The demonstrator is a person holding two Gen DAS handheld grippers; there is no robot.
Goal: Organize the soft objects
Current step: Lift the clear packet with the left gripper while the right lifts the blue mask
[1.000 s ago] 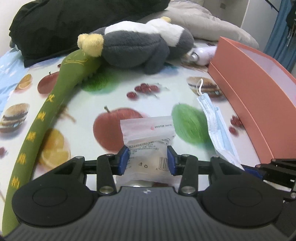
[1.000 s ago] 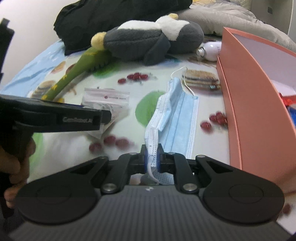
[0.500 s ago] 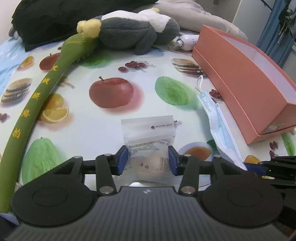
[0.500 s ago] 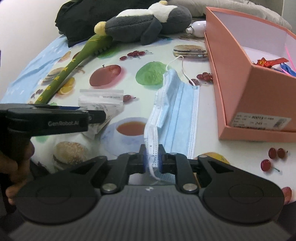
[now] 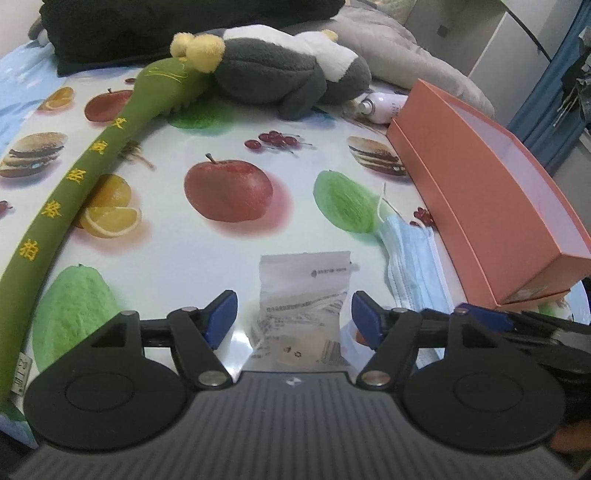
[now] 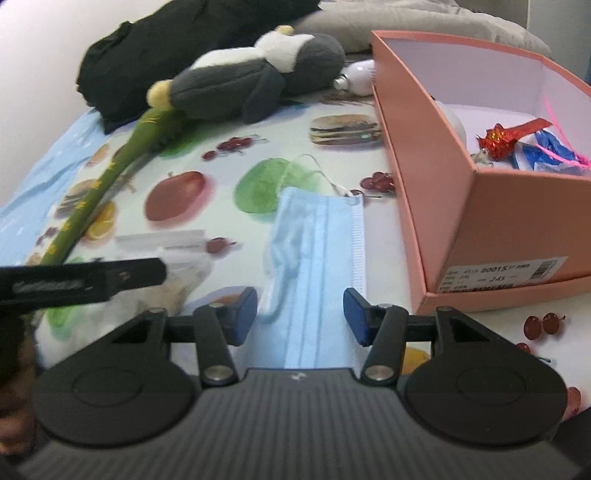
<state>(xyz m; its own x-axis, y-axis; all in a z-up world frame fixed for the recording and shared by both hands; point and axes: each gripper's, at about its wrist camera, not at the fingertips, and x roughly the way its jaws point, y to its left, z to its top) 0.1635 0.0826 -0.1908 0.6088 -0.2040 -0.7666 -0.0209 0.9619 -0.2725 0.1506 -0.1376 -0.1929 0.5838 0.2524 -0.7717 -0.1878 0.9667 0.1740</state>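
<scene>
A: Far left first: what lies along that edge?

B: A long green plush stick with yellow characters curves up the fruit-print tablecloth. Its head touches the grey-and-white plush toy at the back, with a black garment behind that.

A: And the left gripper?

B: Its jaws are opening. The blue pads stand clear of the white sachet, which lies flat on the cloth between them, not pinched.

A: What is next to the sachet?

B: Just to its right lies the blue face mask, flat on the cloth, one ear loop trailing over a green fruit print. From the right wrist view, the right gripper has its jaws opening as well; the mask's near end sits between the blue pads, which do not press it. The left tool's black finger crosses the left of that view, blurred.

A: Further right?

B: A white bottle lies on its side just beside the far corner of the pink cardboard box. The box is open, near the mask but apart from it, with red and blue trinkets inside.
</scene>
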